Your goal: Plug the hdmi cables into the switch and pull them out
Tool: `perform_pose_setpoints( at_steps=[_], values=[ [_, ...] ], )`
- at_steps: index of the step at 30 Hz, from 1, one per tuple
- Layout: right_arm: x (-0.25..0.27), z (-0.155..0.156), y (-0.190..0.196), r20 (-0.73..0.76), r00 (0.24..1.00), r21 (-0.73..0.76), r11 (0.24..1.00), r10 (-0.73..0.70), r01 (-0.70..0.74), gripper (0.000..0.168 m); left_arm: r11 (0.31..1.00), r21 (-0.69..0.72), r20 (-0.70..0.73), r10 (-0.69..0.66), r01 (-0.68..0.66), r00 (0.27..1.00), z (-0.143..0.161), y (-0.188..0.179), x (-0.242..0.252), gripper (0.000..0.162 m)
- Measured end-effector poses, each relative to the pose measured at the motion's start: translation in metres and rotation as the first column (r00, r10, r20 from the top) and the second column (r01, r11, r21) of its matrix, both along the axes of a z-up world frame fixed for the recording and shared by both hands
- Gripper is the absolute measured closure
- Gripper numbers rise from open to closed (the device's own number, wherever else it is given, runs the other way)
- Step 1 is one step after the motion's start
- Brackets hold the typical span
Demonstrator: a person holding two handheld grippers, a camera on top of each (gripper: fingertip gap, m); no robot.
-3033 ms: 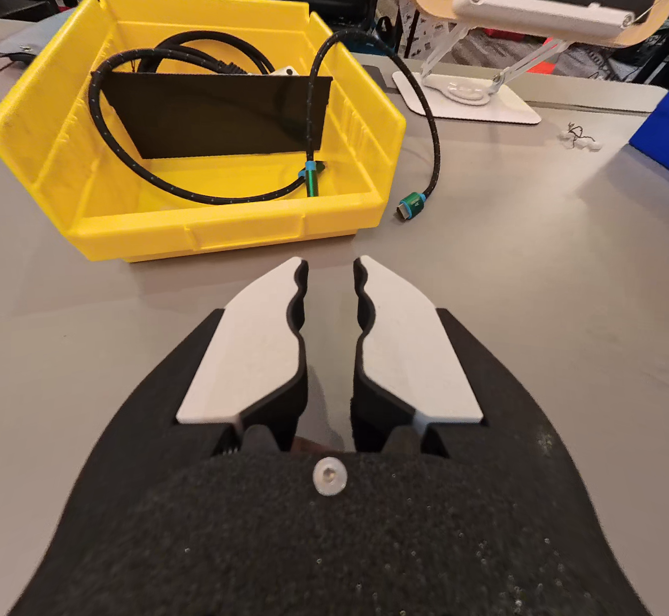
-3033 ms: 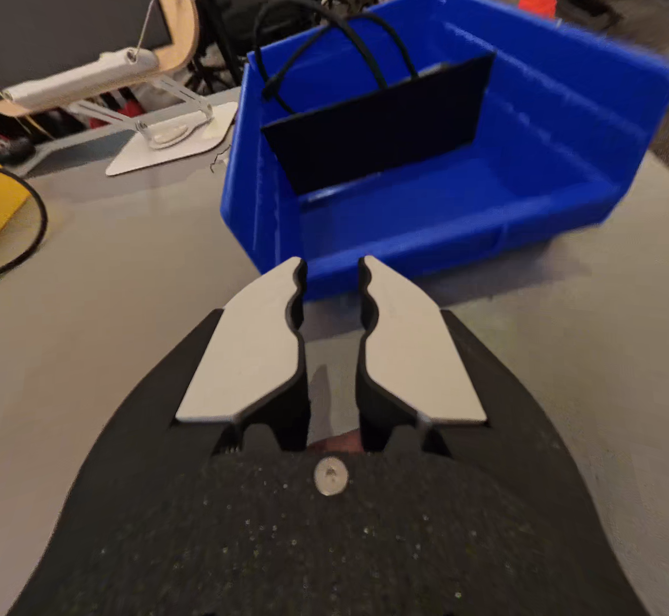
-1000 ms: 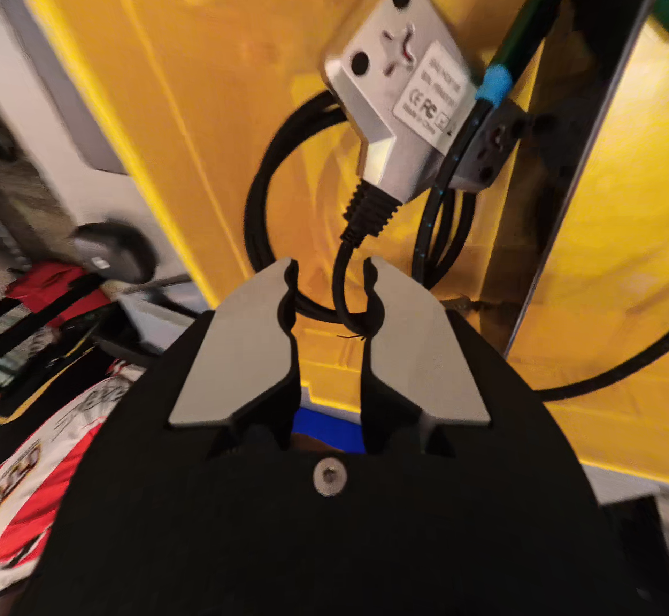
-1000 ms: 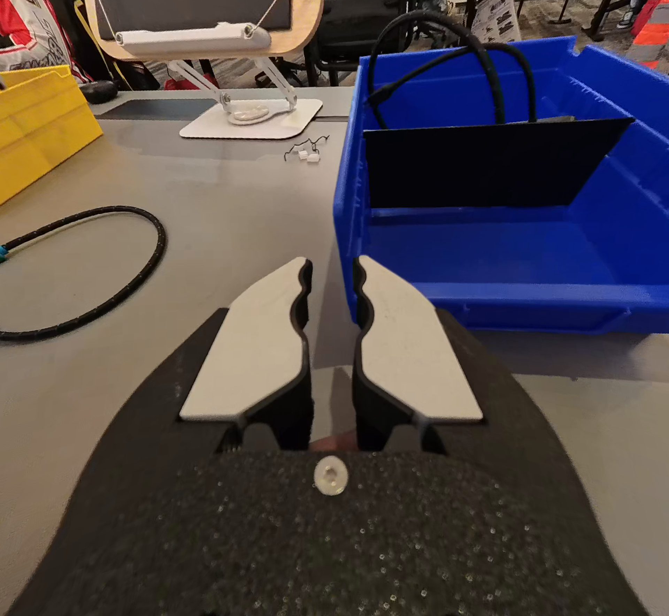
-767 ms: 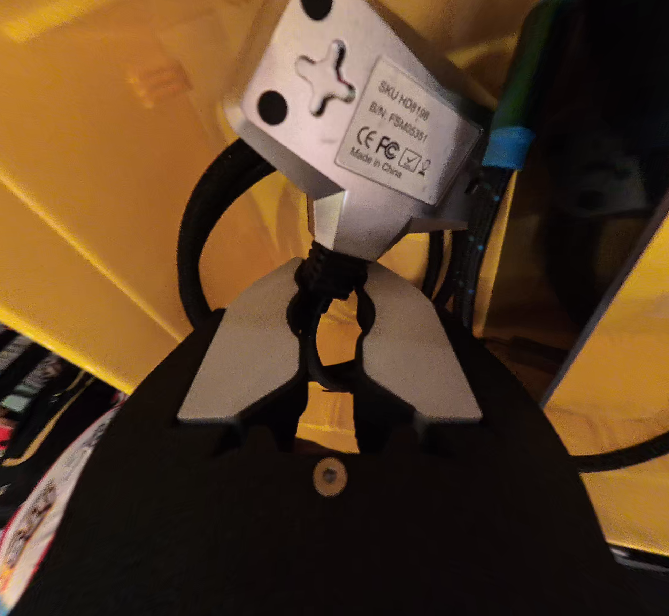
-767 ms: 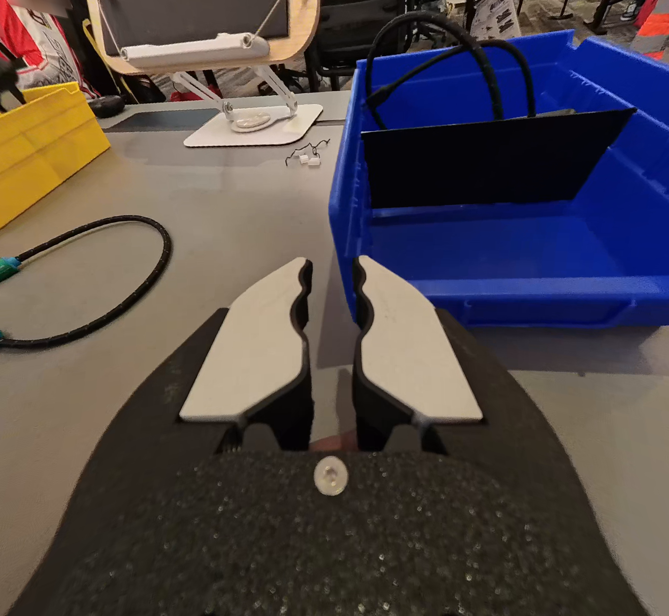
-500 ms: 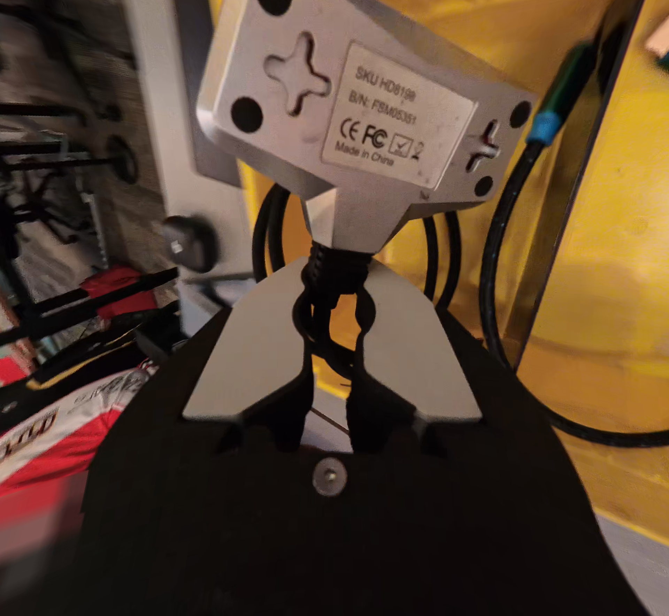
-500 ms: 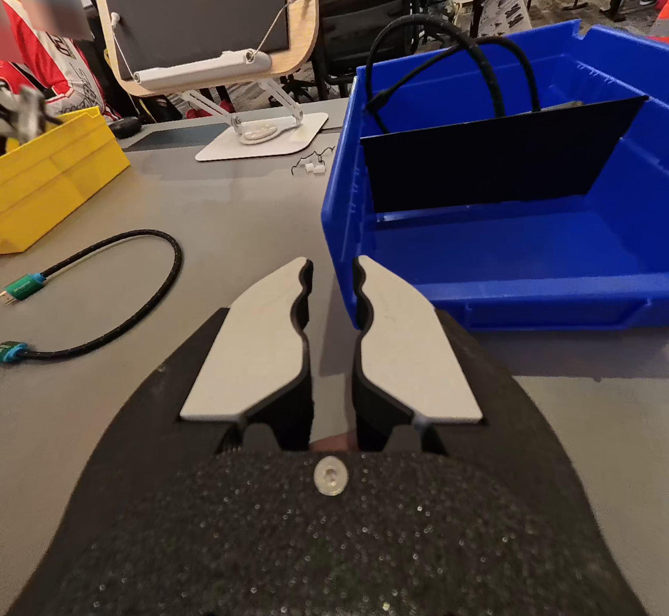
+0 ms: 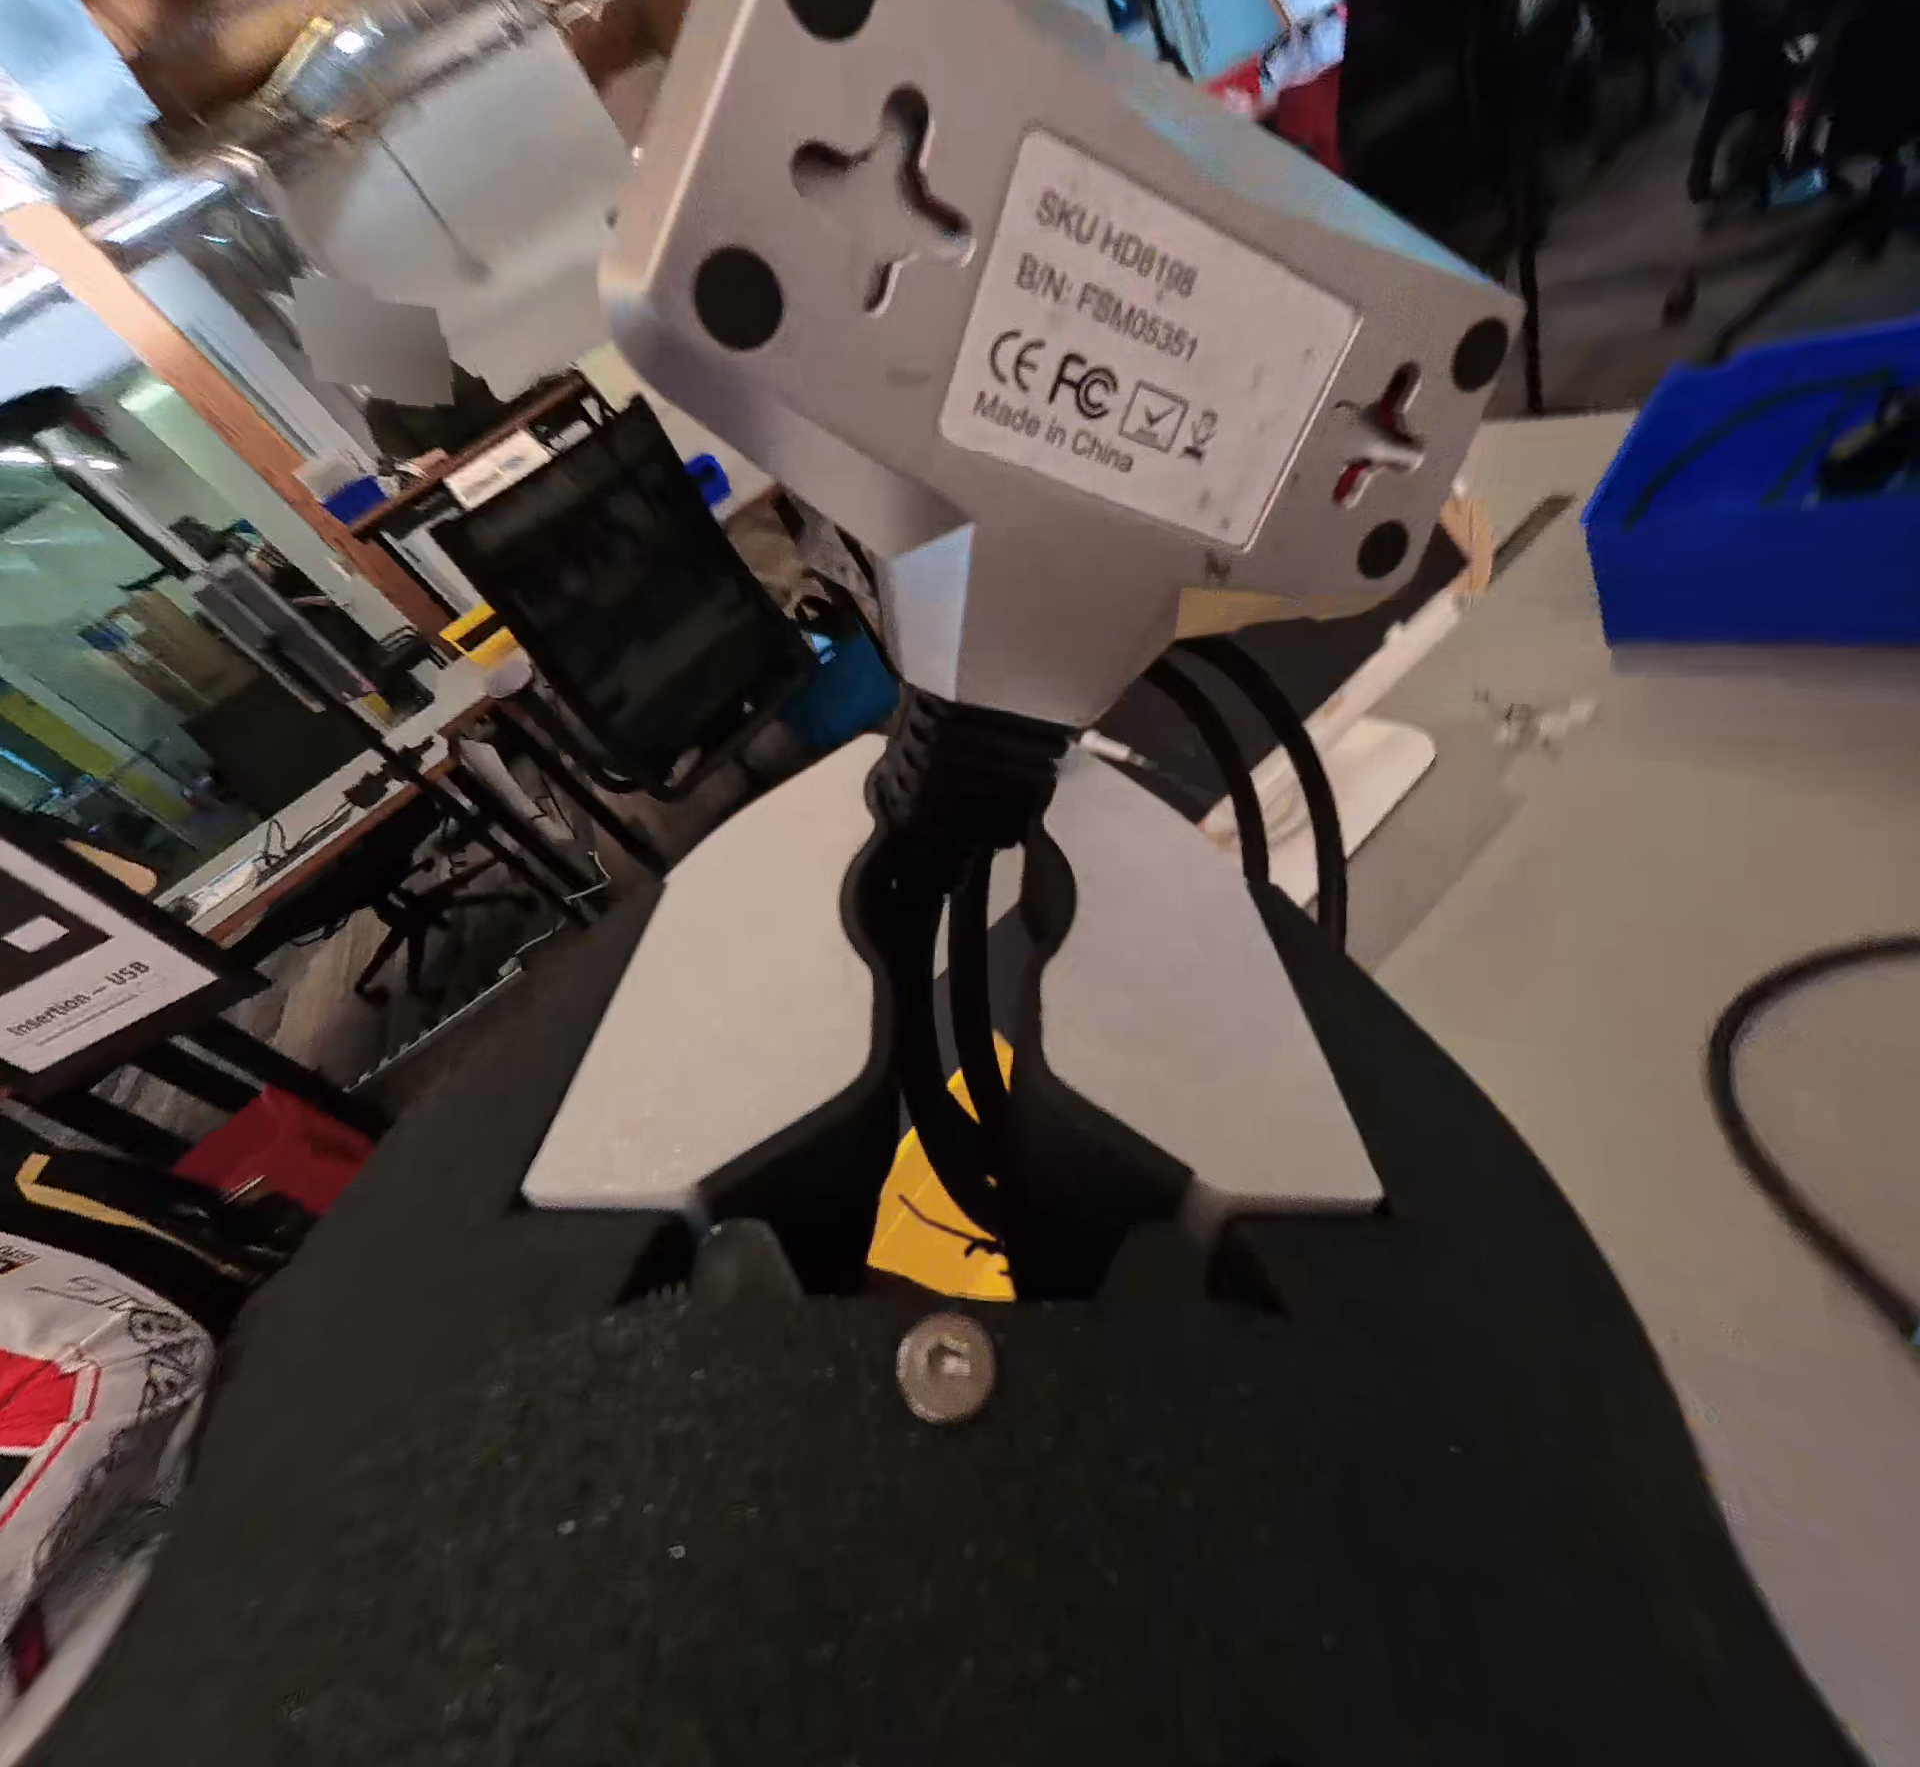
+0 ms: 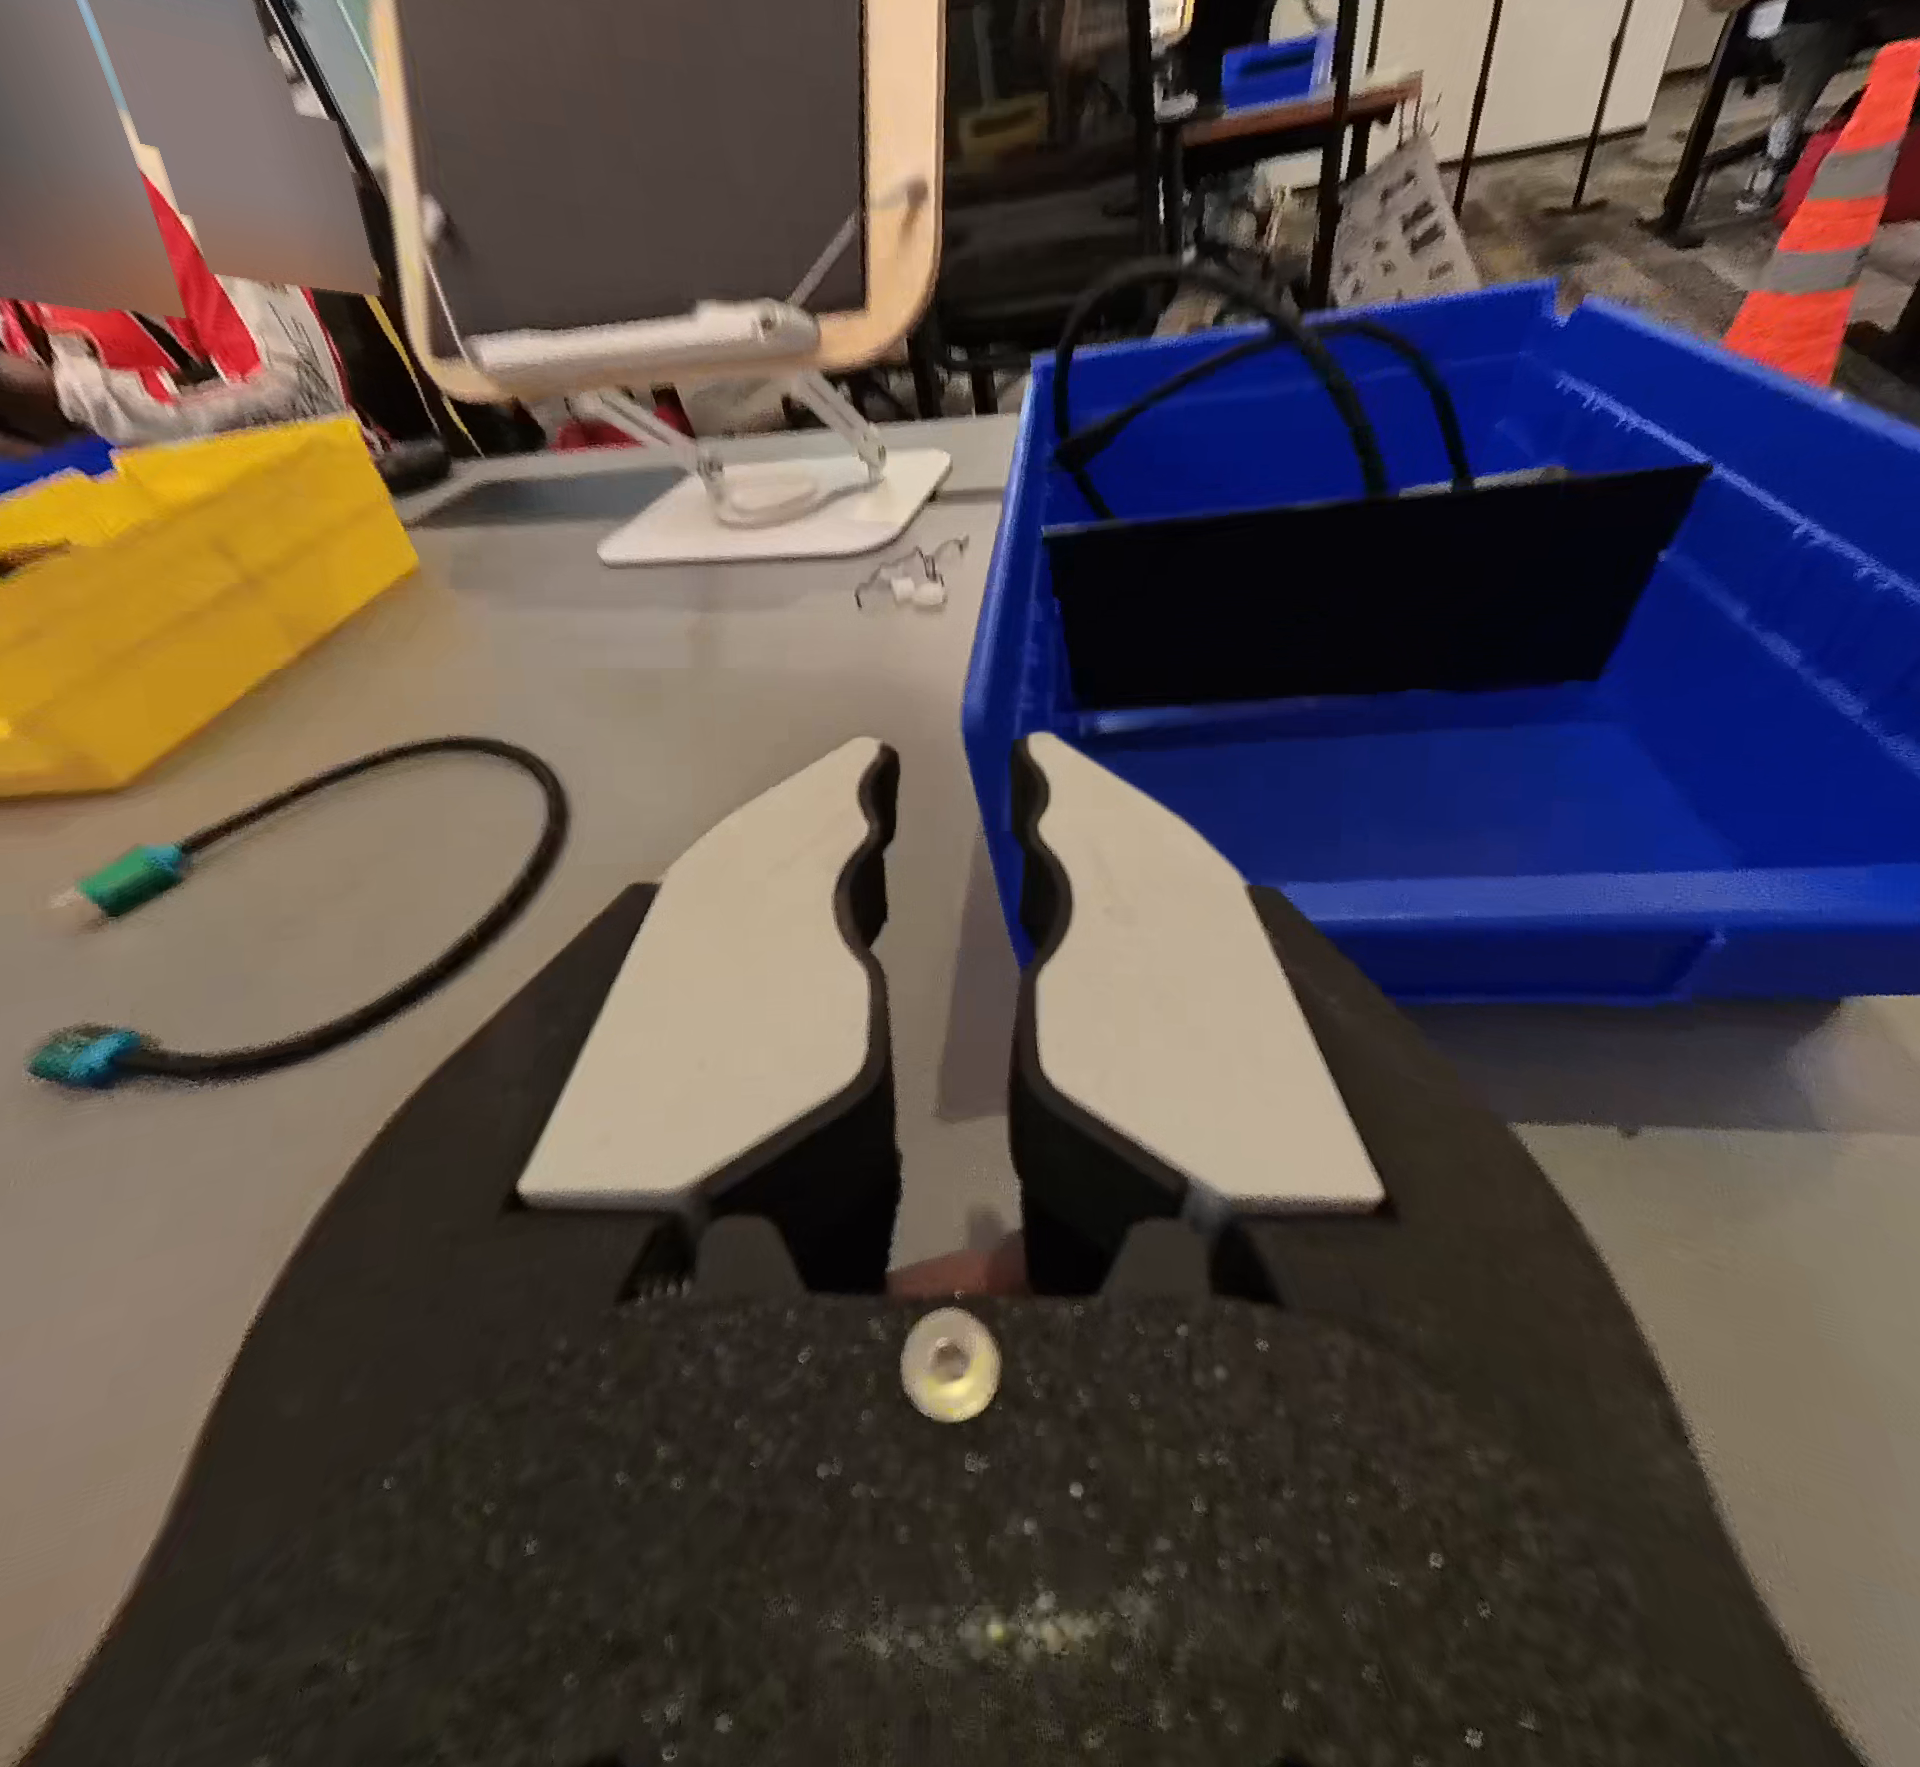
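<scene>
Pinched by its lead in the left tool [image 9: 956, 844], the switch [image 9: 1039, 304] is held aloft unplugged, while the empty right tool [image 10: 954, 761], slightly parted, must next fetch the cable [image 10: 416, 928] lying on the desk [image 10: 665, 678].

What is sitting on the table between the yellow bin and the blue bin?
In the right wrist view, a looped black cable with green plugs lies on the grey table between the yellow bin and the blue bin.
</scene>
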State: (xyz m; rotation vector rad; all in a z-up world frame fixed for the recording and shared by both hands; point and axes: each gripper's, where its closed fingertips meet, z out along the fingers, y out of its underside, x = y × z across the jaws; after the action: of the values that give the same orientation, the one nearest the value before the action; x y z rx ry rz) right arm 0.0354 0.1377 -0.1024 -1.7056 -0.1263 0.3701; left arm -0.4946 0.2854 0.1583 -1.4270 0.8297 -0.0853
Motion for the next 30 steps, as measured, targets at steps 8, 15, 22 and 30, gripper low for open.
perform_pose_setpoints(
  at_steps=[8,15,22,30],
  values=[
    [-0.108,0.084,-0.007,-0.062,0.941,0.185,0.930,0.333,-0.317,0.143,0.996,-0.084,0.240,0.006,0.015,0.971,-0.103,-0.039,0.157,0.141],
    [-0.223,0.113,0.018,0.043,0.803,0.245,0.773,0.594,-0.585,0.128,0.976,-0.081,0.404,-0.155,0.203,0.902,-0.167,-0.060,0.260,0.141],
    [-0.250,0.138,0.046,0.079,0.784,0.335,0.724,0.616,-0.603,0.139,0.974,-0.066,0.403,-0.174,0.218,0.898,-0.180,-0.067,0.293,0.140],
    [-0.257,0.128,0.061,0.321,0.778,0.325,0.708,0.541,-0.627,0.146,0.936,-0.256,0.370,-0.135,0.240,0.919,-0.204,-0.070,0.281,0.133]
  ],
)
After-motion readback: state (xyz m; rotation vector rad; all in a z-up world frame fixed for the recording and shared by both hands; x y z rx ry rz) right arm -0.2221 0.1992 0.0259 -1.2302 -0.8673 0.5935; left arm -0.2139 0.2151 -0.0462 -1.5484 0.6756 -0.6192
